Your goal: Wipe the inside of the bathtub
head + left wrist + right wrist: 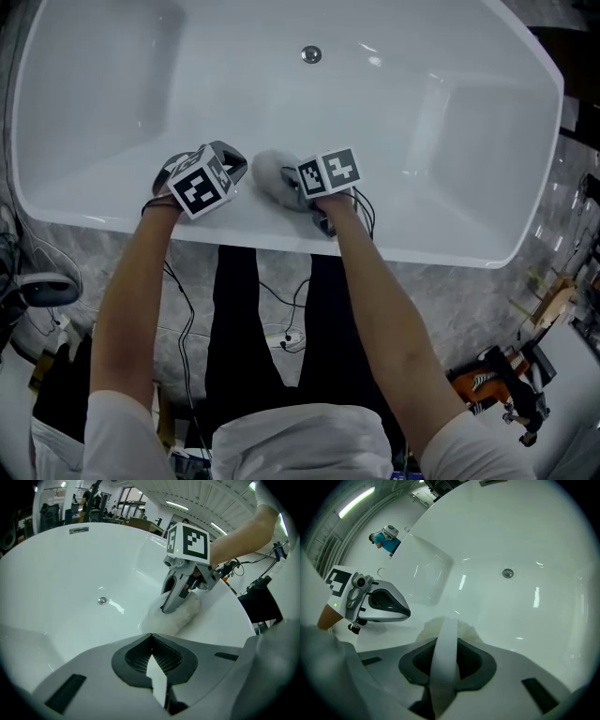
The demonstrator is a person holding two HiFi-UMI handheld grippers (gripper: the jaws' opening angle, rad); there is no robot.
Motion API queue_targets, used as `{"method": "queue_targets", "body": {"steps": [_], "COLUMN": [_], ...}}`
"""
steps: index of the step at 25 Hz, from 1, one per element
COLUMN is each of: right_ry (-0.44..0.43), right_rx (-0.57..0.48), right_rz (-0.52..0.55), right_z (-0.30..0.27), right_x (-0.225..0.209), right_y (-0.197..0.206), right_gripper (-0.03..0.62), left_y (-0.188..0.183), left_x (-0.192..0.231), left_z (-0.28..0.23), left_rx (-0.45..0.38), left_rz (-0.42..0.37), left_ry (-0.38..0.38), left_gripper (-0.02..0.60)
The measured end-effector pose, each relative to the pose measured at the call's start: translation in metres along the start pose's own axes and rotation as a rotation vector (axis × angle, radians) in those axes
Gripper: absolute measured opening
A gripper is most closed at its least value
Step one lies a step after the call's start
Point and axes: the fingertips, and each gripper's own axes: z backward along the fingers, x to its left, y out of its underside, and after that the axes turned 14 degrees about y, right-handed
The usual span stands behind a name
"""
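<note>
We look down in the head view on both grippers at the near rim of the white tub point(469, 122). The left gripper point(232, 167) is over the ledge. The right gripper point(287, 184) is just beside it, with a fluffy pale cloth point(266, 172) at its tip on the rim's inner edge. The drain point(311, 54) lies well apart, across the basin. Only this view takes in the forearms point(131, 281), dark trousers point(234, 328) and cables point(183, 309) on the marbled floor point(469, 309), but it hides how the jaws stand. The left gripper view settles that for the left gripper point(150, 637): jaws together, nothing between them. Beyond them, the right gripper point(167, 609) presses its tips into the cloth point(187, 615) against the tub's wall. In the right gripper view, the right gripper point(446, 620) is clamped on the cloth point(469, 631), which bulges past the jaws. The left gripper point(408, 612) sits at the left, and a figure in teal point(386, 539) stands beyond the tub's end.
</note>
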Motion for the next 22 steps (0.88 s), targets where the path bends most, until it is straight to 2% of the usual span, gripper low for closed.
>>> {"method": "queue_targets", "body": {"steps": [16,22], "right_ry": [0.045,0.063], "right_rx": [0.016,0.022], "right_rz": [-0.057,-0.061], "right_z": [0.034,0.050], "right_x": [-0.112,-0.160], "right_y": [0.049,0.079], "right_gripper": [0.092,0.092], "left_y": [-0.077,-0.110], "left_x": [-0.020,-0.038], "left_z": [-0.067,-0.100], "left_rx": [0.046,0.049], "left_rz": [-0.066,-0.080], "left_ry": [0.051,0.071], "left_gripper": [0.008,0.008]}}
